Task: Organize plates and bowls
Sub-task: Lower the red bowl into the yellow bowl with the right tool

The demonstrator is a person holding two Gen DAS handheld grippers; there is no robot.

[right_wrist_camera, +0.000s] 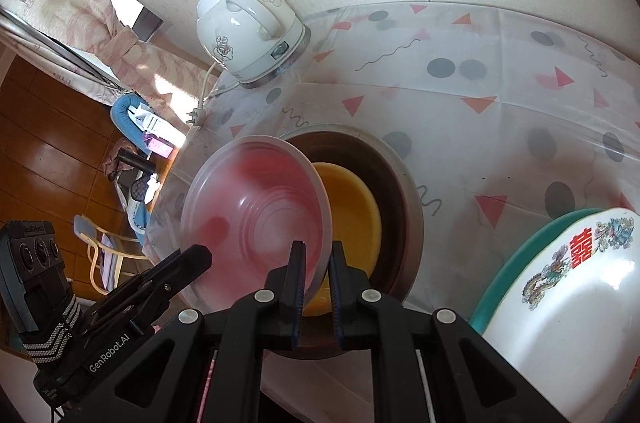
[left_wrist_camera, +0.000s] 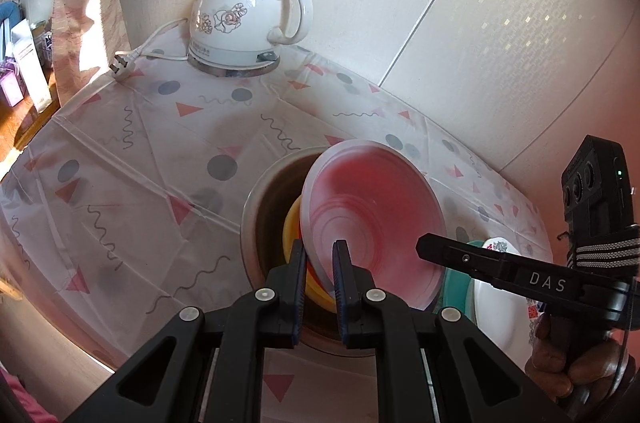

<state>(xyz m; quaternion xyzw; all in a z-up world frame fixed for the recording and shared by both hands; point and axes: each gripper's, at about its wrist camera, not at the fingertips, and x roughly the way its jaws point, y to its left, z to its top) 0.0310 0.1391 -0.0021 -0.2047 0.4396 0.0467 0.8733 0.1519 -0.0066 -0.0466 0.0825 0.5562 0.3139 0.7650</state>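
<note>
While both claws pinch its rim, the translucent pink bowl (left_wrist_camera: 372,219) hangs tilted over the metal basin (right_wrist_camera: 404,191).
Left claw (left_wrist_camera: 320,255) and right claw (right_wrist_camera: 316,255) grip opposite edges; a yellow bowl (right_wrist_camera: 352,207) sits inside the basin, a white plate (right_wrist_camera: 572,307) nearby on the table (left_wrist_camera: 140,143).

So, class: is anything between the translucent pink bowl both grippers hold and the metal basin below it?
Nothing bars the way. The pink bowl, gripped at opposite rims, tilts over the metal basin; only a yellow bowl already sits inside, ready for nesting.
</note>
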